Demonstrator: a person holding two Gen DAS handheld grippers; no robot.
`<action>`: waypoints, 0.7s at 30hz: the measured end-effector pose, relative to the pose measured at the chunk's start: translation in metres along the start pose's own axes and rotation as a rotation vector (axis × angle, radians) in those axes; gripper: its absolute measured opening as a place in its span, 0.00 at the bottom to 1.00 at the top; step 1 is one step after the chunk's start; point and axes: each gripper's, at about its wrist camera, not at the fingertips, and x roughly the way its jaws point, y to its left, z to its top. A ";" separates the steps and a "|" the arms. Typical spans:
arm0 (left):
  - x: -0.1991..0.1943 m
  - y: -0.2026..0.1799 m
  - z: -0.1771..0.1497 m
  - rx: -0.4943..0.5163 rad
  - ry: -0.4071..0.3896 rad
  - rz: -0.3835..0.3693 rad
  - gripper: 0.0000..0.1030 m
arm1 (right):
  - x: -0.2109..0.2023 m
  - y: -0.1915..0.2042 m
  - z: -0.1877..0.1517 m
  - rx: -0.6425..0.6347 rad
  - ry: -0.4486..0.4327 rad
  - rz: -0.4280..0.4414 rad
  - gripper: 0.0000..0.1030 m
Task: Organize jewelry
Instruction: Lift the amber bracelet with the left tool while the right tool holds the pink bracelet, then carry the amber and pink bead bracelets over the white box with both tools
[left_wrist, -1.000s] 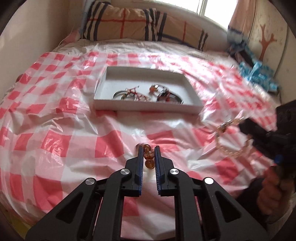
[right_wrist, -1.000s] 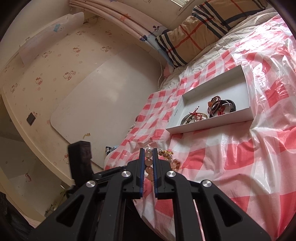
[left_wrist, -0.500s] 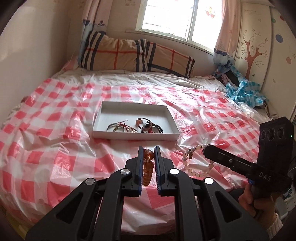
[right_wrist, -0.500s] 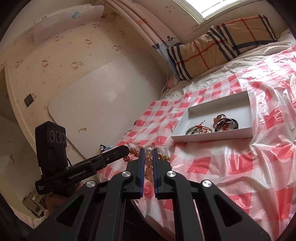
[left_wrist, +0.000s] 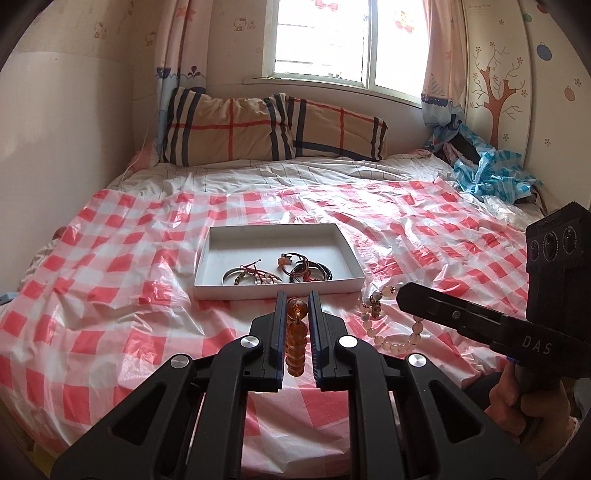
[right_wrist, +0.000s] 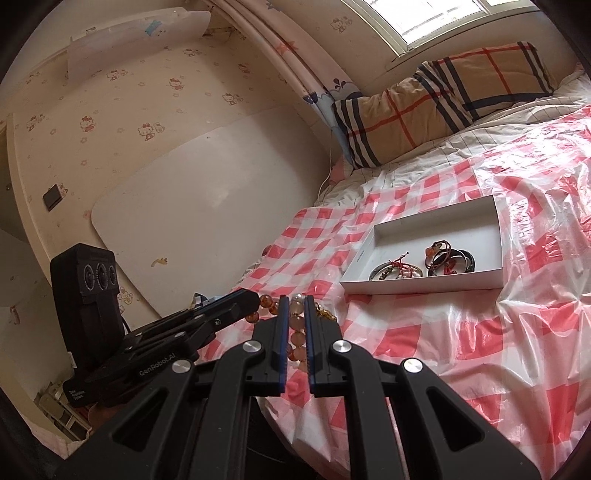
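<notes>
Bracelets, two, each held aloft short of the white tray's near edge; left gripper nearly closed on amber bead bracelet — long axis along the fingers; right gripper pinching pale bead bracelet, loop hanging sideways. Advice: carry over the rim, lower, then release — strands may swing.

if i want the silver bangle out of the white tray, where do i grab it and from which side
Take the silver bangle on its bare left arc, coming straight down from above with one finger inside the ring and one outside. It lies flat in the white tray, and its right part is tangled under a red cord bracelet, so the left is probably cleanest.
</notes>
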 end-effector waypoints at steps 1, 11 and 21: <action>0.001 -0.001 0.001 0.002 -0.002 0.001 0.10 | 0.001 -0.001 0.001 0.000 0.001 -0.001 0.09; 0.017 0.001 0.011 0.011 -0.008 -0.001 0.10 | 0.013 -0.007 0.015 -0.007 0.003 -0.011 0.09; 0.038 0.004 0.021 0.017 -0.018 0.022 0.10 | 0.026 -0.015 0.032 -0.030 -0.007 -0.032 0.09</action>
